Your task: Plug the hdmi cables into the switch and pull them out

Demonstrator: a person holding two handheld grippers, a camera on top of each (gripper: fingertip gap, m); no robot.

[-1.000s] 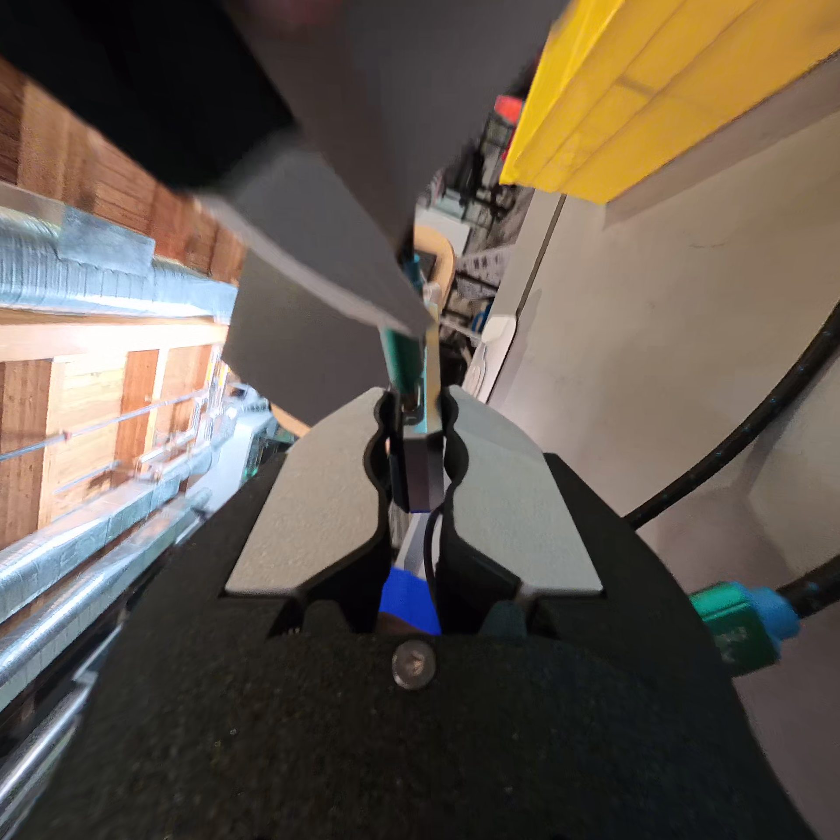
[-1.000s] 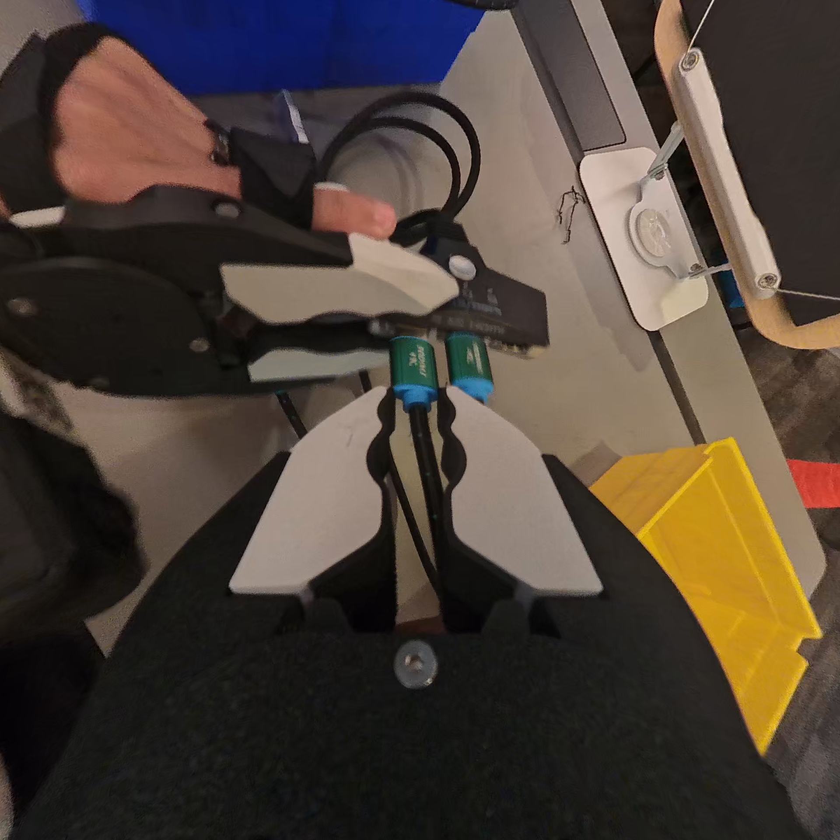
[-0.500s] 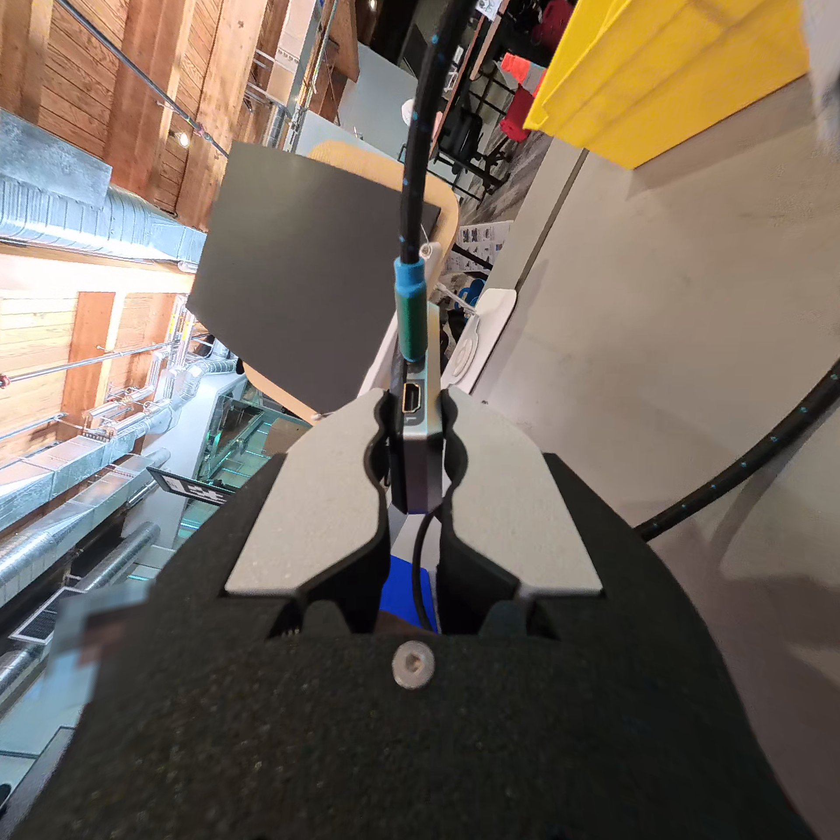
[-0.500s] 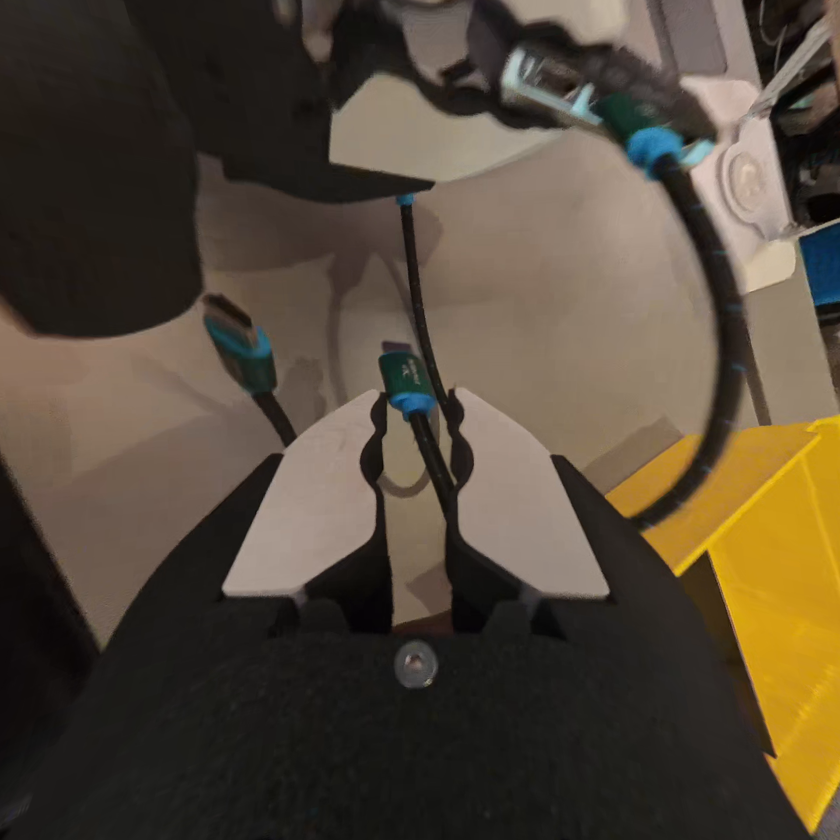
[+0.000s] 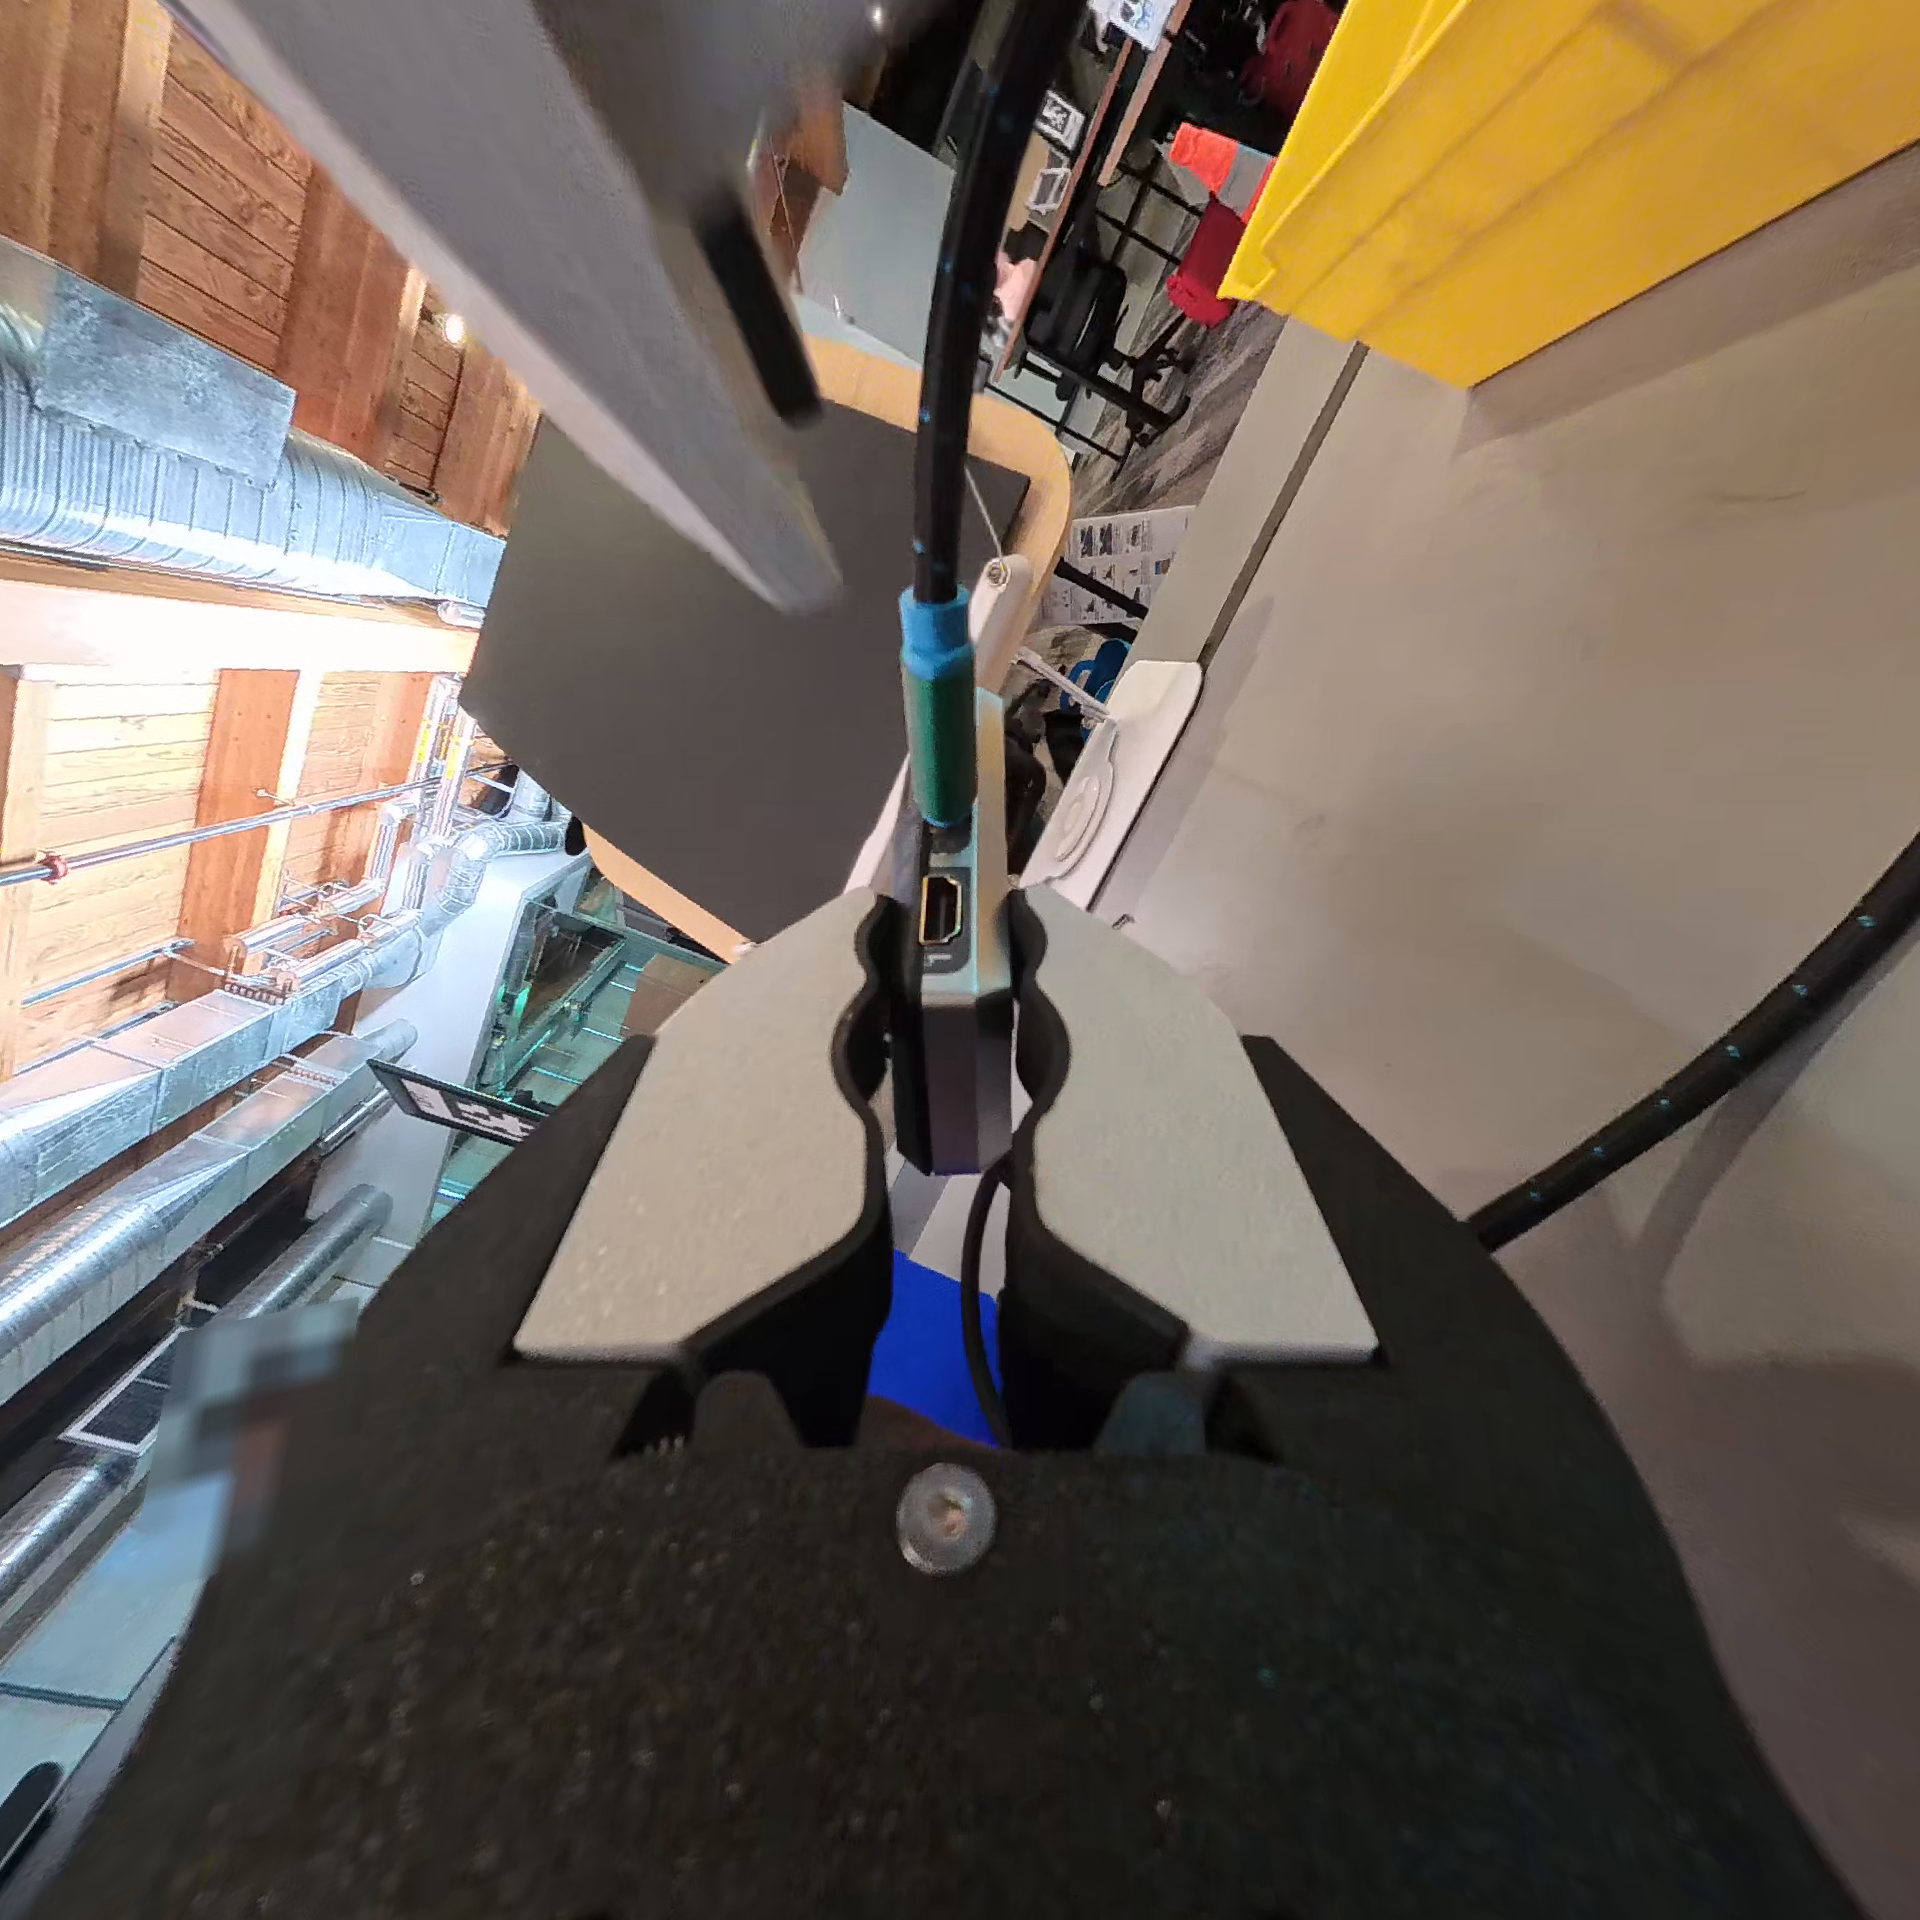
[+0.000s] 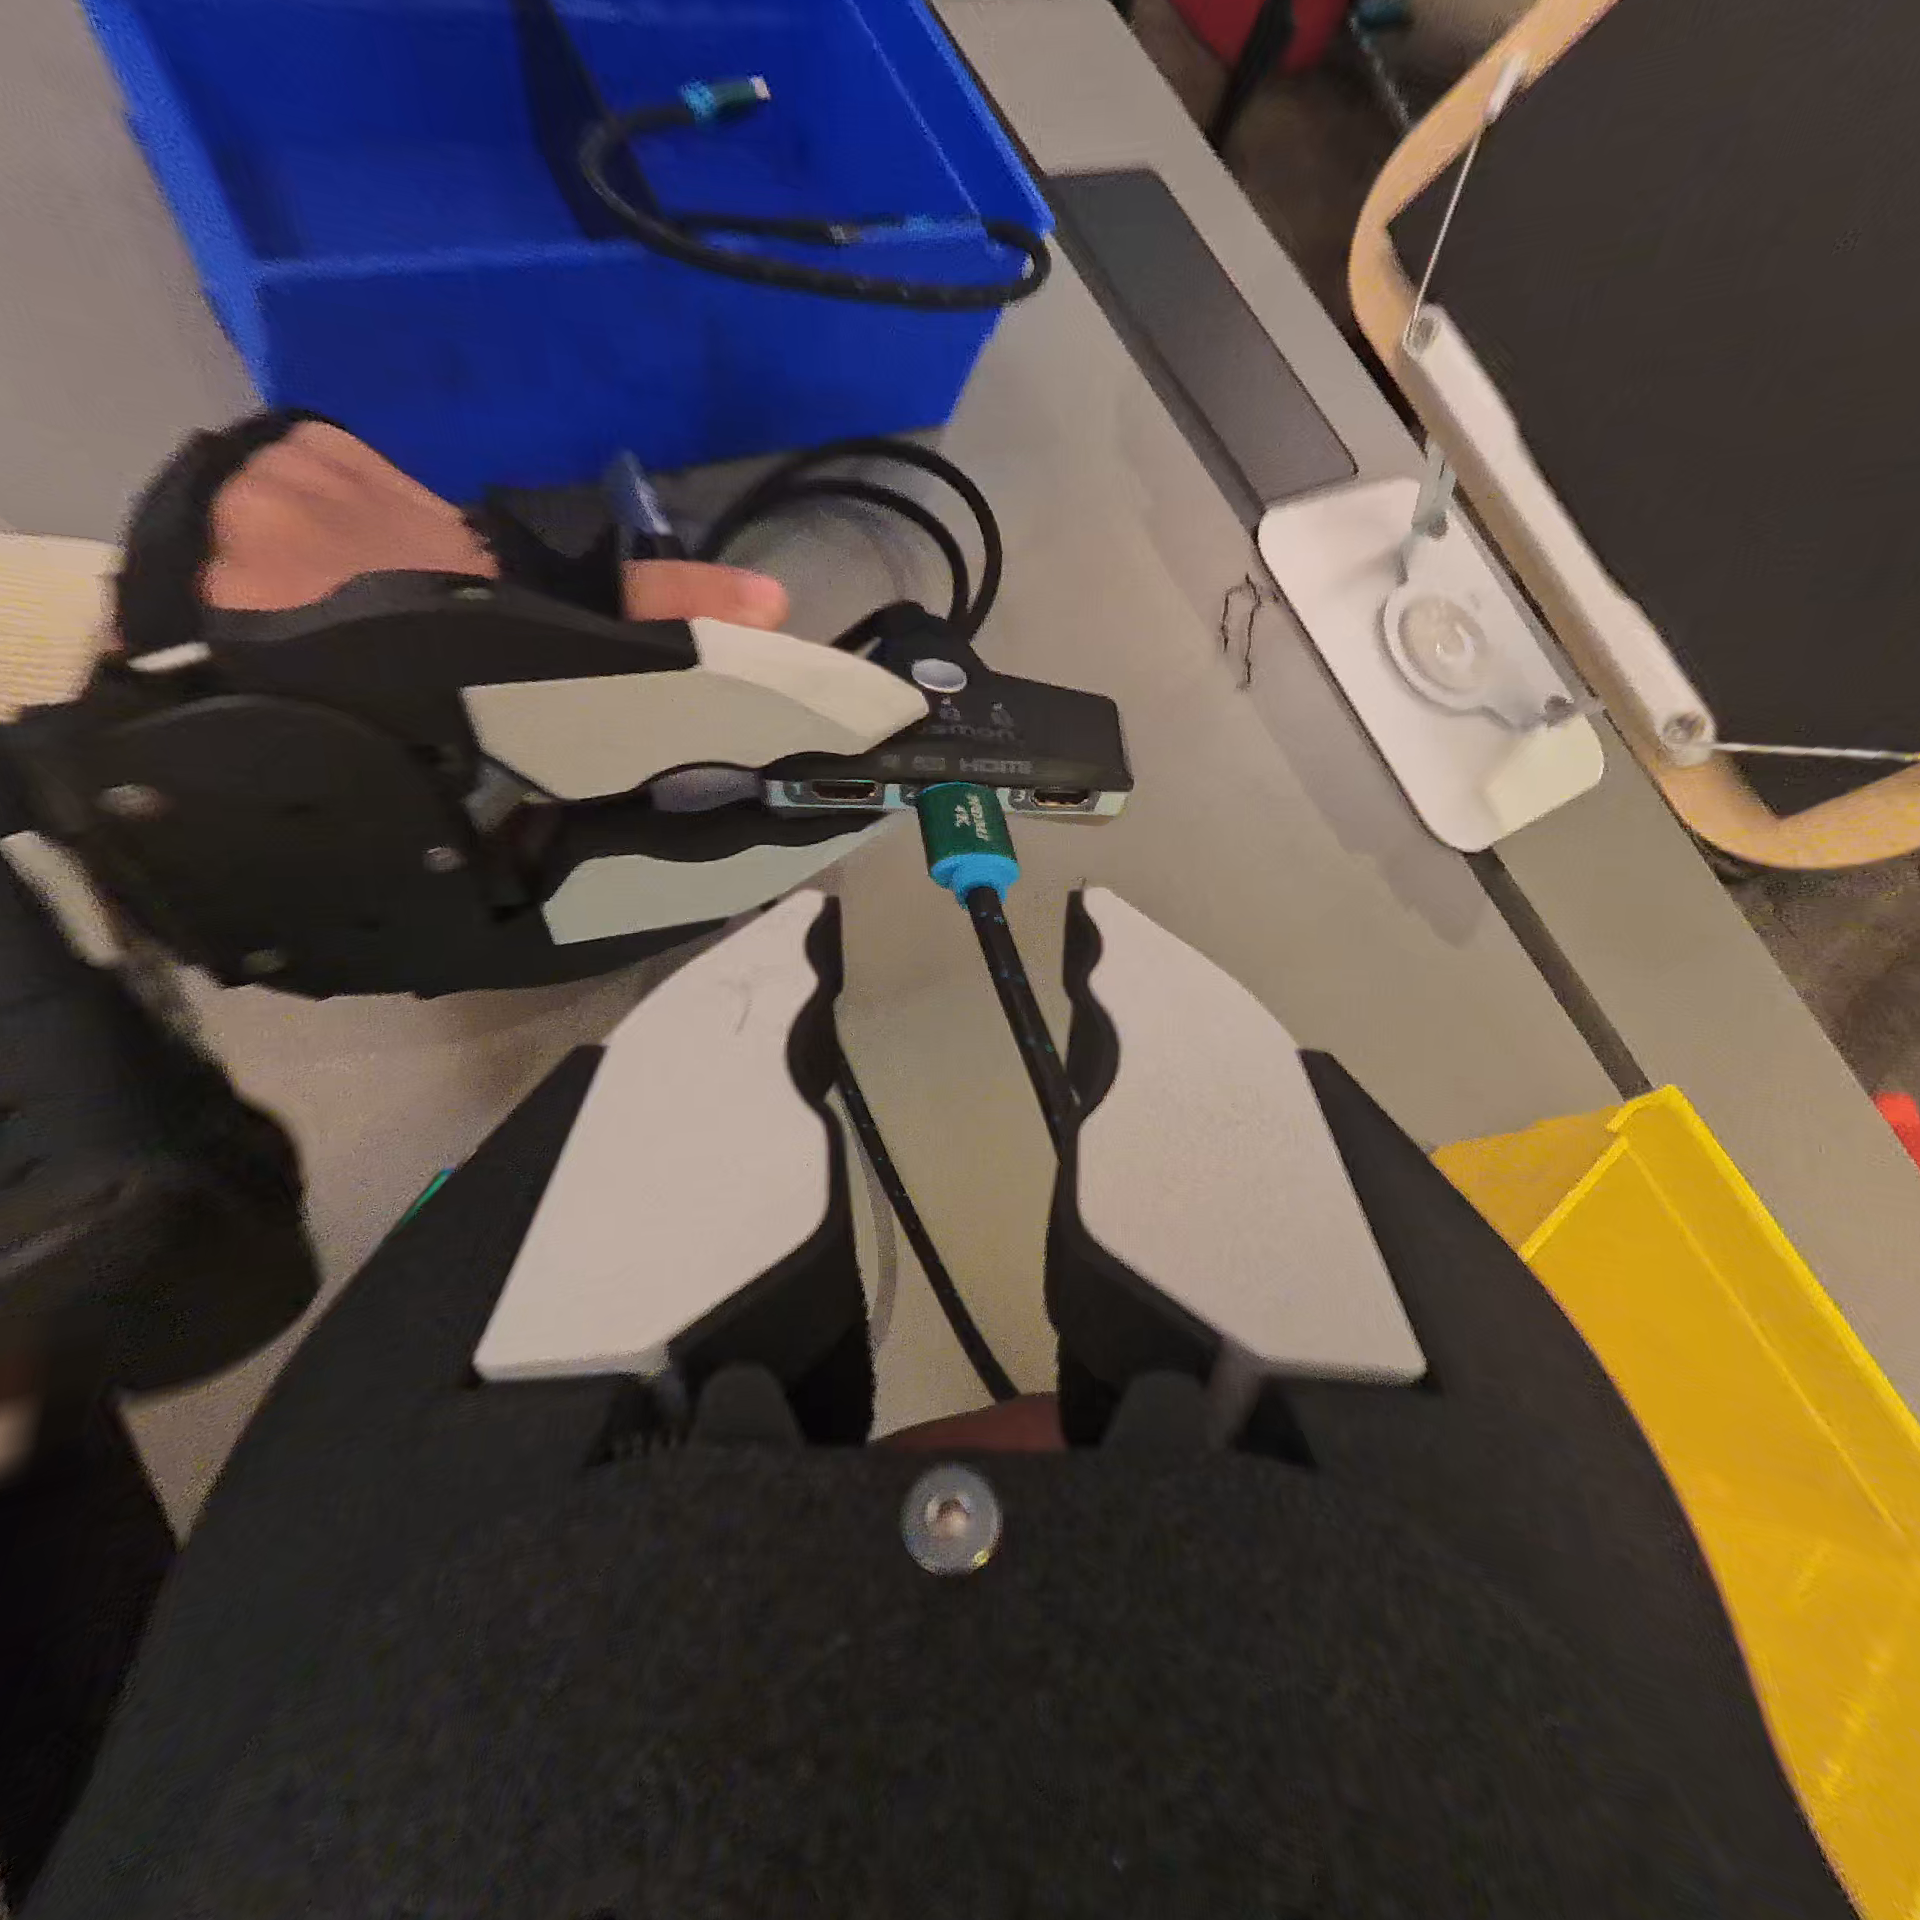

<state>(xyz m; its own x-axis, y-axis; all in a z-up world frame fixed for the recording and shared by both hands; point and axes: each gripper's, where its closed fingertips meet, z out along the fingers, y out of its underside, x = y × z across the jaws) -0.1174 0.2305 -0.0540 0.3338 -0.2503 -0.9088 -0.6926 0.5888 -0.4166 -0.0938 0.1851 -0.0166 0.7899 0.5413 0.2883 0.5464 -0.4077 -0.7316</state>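
In the left wrist view, the left gripper (image 5: 943,961) is clamping its fingers (image 5: 727,1122) tight on the near end of the switch (image 5: 961,997), which is standing edge-on between them. One empty port is facing the camera, and just beyond it a green plug (image 5: 940,743) is sitting in the next port, its black cable (image 5: 951,343) running up and away. A second stretch of cable (image 5: 1714,1039) is curving along the grey surface (image 5: 1507,727) on the right. A yellow bin (image 5: 1558,156) is showing at the far right; wooden walls and silver ducts are filling the left of the room.

In the right wrist view, the right gripper (image 6: 951,935) is holding its fingers (image 6: 696,1143) well apart, gripping nothing, with the plugged cable (image 6: 1023,1018) passing loosely between them. The green plug (image 6: 961,836) is sitting in the middle port of the switch (image 6: 997,743), with an empty port on either side. The left gripper (image 6: 821,758) is pinching the switch's left end, a gloved hand (image 6: 343,530) behind it. A blue bin (image 6: 582,239) with another cable (image 6: 790,239) is lying far left, a yellow bin (image 6: 1714,1351) near right, a white stand (image 6: 1434,665) at the far right.

The plug is probably fully seated, though blur makes that hard to confirm. To pull it well, the right fingers should be closing on the green shell, not the cord, and drawing straight back while the left is bracing the switch.
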